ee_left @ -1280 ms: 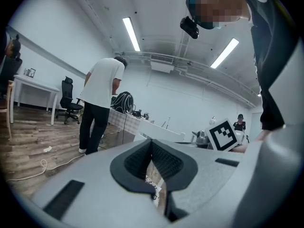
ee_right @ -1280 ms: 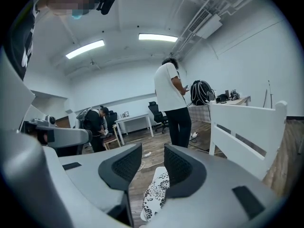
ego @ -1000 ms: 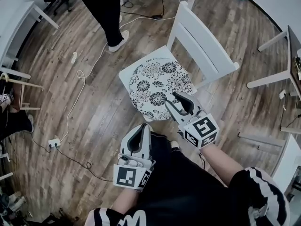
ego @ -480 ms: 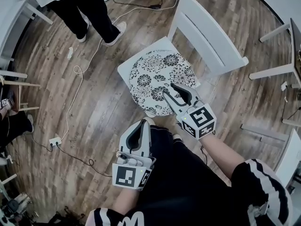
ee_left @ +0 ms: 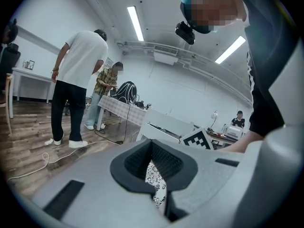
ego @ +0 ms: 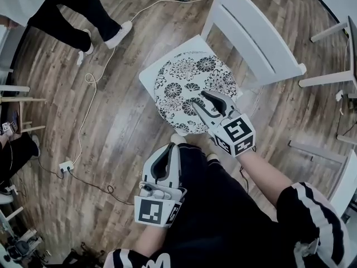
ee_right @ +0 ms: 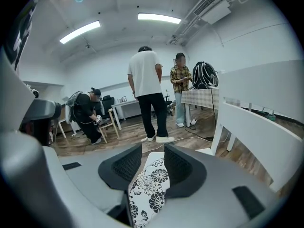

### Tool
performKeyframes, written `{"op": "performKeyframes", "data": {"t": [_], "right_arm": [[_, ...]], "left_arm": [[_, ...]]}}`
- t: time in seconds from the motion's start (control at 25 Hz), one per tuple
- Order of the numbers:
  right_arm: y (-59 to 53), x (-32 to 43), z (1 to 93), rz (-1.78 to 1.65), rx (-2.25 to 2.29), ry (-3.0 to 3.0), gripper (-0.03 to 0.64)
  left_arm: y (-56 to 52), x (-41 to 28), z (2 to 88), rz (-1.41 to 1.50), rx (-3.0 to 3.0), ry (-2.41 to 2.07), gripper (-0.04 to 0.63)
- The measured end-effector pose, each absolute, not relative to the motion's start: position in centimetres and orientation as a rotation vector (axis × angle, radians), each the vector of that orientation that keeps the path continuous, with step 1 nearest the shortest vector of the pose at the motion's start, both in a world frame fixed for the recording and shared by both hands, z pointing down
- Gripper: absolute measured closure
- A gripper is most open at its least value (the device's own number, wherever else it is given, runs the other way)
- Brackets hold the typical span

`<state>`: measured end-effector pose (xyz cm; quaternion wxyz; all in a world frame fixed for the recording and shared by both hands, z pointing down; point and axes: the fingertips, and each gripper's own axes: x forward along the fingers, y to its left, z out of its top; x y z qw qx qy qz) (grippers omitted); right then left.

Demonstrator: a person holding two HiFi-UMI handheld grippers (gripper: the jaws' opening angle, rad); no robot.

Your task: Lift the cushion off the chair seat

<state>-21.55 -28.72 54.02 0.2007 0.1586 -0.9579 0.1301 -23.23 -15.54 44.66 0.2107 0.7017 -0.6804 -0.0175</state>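
At the centre of the head view, the round flower-printed cushion (ego: 187, 80) lies flat on the seat of the white chair (ego: 254, 46), covering most of it; the right gripper (ego: 202, 100) hangs over the cushion's near rim with its jaws apart, gripping nothing, and whether a tip touches the fabric cannot be told; lower in the frame the left gripper (ego: 166, 154) is held by the person's leg, jaws closed together and empty; the cushion looks thin, soft and light, so it would likely sag if raised by one edge; the near rim, close to the seat's front edge, seems the best place to pinch, with one jaw slid beneath.
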Motion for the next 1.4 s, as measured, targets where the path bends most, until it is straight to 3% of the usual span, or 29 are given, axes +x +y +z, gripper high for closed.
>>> {"op": "performKeyframes", "data": {"t": [1.4], "right_arm": [[-31.9,-23.4,69.4,0.445,0.499,-2.447,0.479]], "left_arm": [[-16.1,-22.0,50.6,-0.063,1.914,-1.769,0.594]]}}
